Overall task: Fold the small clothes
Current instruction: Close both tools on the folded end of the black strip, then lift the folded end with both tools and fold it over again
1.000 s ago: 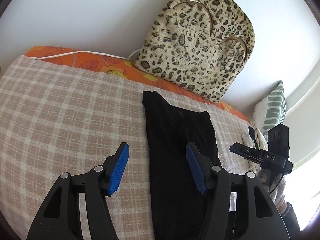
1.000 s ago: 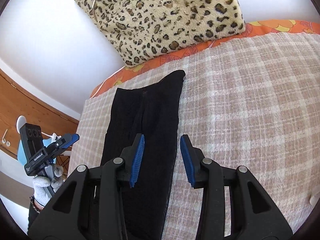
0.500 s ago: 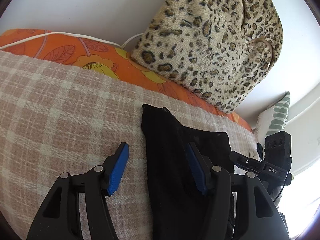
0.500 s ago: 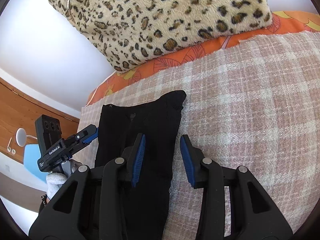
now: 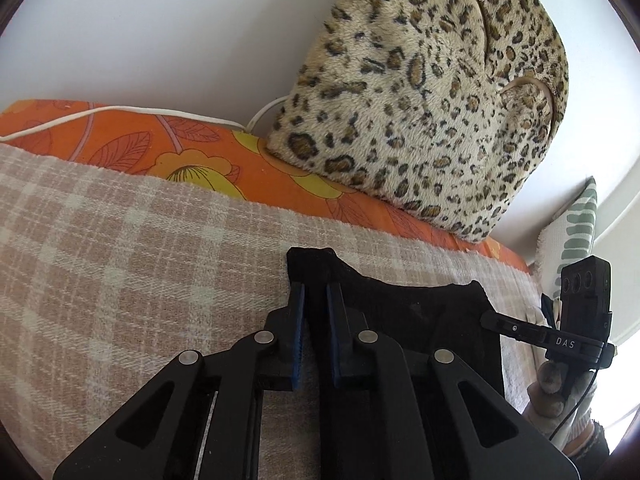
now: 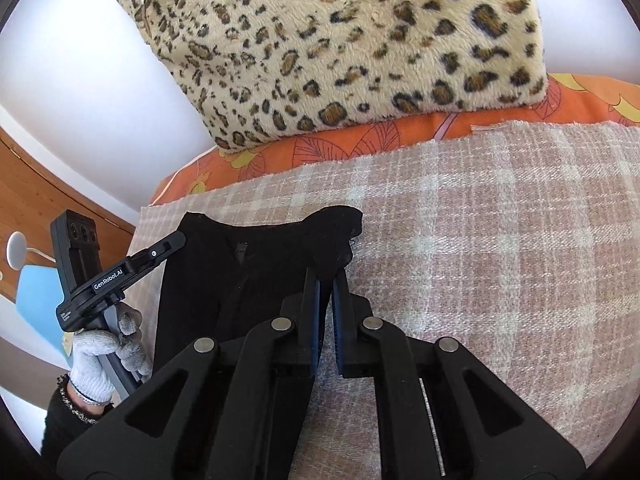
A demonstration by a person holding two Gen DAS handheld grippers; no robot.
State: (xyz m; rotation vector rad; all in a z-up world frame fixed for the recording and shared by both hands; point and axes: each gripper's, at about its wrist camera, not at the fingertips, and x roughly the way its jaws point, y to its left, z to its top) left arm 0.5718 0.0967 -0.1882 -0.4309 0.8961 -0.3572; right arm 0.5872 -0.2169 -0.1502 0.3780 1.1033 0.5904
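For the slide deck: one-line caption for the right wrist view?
Right hand-held gripper pinches the far corner of a black garment lying on a plaid blanket.

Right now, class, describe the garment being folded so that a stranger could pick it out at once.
Start at the big leopard-print cushion against the white wall, then drop to the pink-and-cream checked blanket in front of it. The black garment lies there, its far corners pinched by the left gripper and right gripper. It is the only plain, unpatterned fabric here.

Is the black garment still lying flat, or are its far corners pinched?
Pinched. The left gripper and right gripper, both just closing, each clamp a far corner of the black garment; the rest lies flat.
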